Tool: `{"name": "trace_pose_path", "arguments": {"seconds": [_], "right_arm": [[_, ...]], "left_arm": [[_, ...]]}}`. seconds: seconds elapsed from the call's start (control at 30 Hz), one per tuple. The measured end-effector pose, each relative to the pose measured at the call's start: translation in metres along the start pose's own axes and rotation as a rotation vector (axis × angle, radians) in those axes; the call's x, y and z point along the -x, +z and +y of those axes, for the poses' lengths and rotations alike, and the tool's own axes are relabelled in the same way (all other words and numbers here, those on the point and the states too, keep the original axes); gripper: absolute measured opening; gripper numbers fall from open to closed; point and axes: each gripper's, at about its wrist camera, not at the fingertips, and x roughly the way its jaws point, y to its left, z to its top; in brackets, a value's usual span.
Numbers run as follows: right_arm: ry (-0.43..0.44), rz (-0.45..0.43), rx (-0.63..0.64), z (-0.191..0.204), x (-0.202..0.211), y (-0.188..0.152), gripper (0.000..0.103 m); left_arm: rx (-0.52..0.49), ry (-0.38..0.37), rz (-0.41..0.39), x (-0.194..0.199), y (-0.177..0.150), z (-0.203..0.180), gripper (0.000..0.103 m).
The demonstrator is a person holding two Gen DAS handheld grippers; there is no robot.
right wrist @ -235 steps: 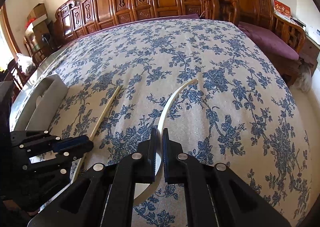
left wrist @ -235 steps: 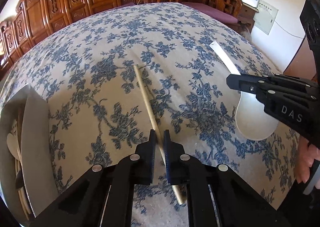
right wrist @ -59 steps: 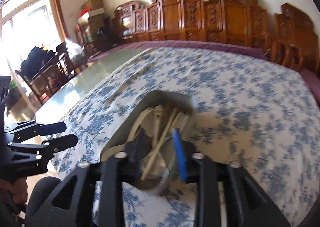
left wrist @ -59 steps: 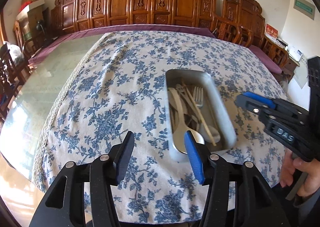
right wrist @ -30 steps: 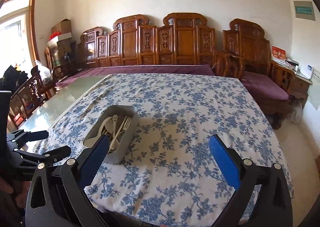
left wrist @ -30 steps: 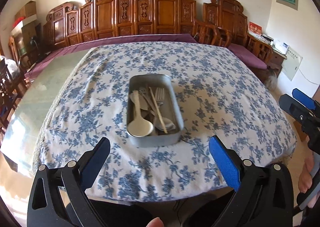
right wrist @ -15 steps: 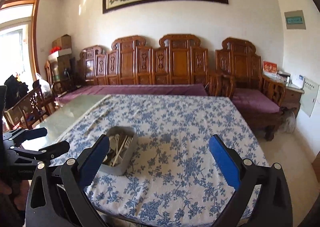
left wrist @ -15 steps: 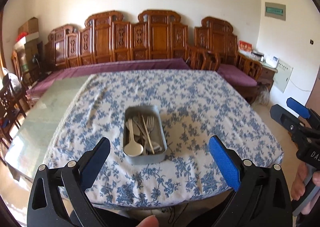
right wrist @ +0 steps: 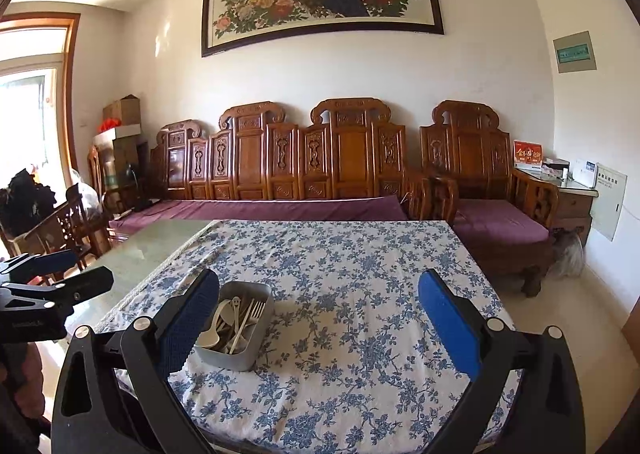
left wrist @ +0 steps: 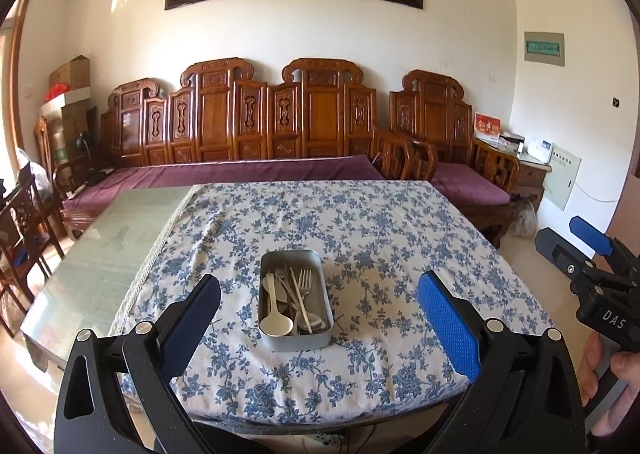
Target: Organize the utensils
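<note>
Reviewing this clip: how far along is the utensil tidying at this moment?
It looks finished. The spoon, fork and chopstick lie in the metal tray; no utensil shows loose on the tablecloth. The left gripper and right gripper are open, empty and clear of the table. Nothing visible remains.

the tray (left wrist: 295, 340) at the centre of the left wrist view looked like dull brushed metal, matt grey. in it lay a glossy white plastic spoon (left wrist: 274, 320), a shiny metal fork (left wrist: 305, 282) and a pale wooden chopstick (left wrist: 299, 296). the tablecloth (left wrist: 380, 254) was woven cloth, matt, printed blue on cream. left of it the bare tabletop (left wrist: 100, 254) was smooth, reflective glass. the left gripper (left wrist: 319, 317) was matt black plastic with blue, finely dimpled pads (left wrist: 448, 324). the bench (right wrist: 320, 157) in the upper middle was carved, polished wood.
</note>
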Motion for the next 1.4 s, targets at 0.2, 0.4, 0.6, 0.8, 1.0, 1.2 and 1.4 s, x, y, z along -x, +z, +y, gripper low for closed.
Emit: {"name": "trace_pose_path", "arguments": {"seconds": [0.2,0.4,0.6,0.8,1.0,1.2,1.4], "right_arm": [[0.003,-0.009,0.000,0.0005,0.0022,0.0005,0.100],[0.012,-0.006,0.006,0.0027,0.0020,0.0012,0.100],[0.016,-0.005,0.006,0.0035,0.0019,0.0012,0.100],[0.020,-0.004,0.007,0.0045,0.0014,0.0015,0.100],[0.024,-0.003,0.006,0.0057,0.0006,0.0019,0.100],[0.027,-0.002,0.007,0.0059,-0.0009,0.0025,0.100],[0.026,-0.003,0.006,0.0064,-0.0006,0.0022,0.100]], "left_arm": [[0.002,0.009,-0.017,0.0034,-0.0001,0.0008,0.095],[-0.004,0.019,-0.021,0.0045,-0.0015,-0.0012,0.095],[-0.008,0.024,-0.022,0.0051,-0.0026,-0.0024,0.095],[-0.010,0.028,-0.025,0.0066,-0.0030,-0.0029,0.095],[-0.011,0.029,-0.026,0.0066,-0.0033,-0.0032,0.095],[-0.011,0.030,-0.030,0.0085,-0.0015,-0.0031,0.095],[-0.012,0.033,-0.033,0.0094,-0.0002,-0.0032,0.095]]}}
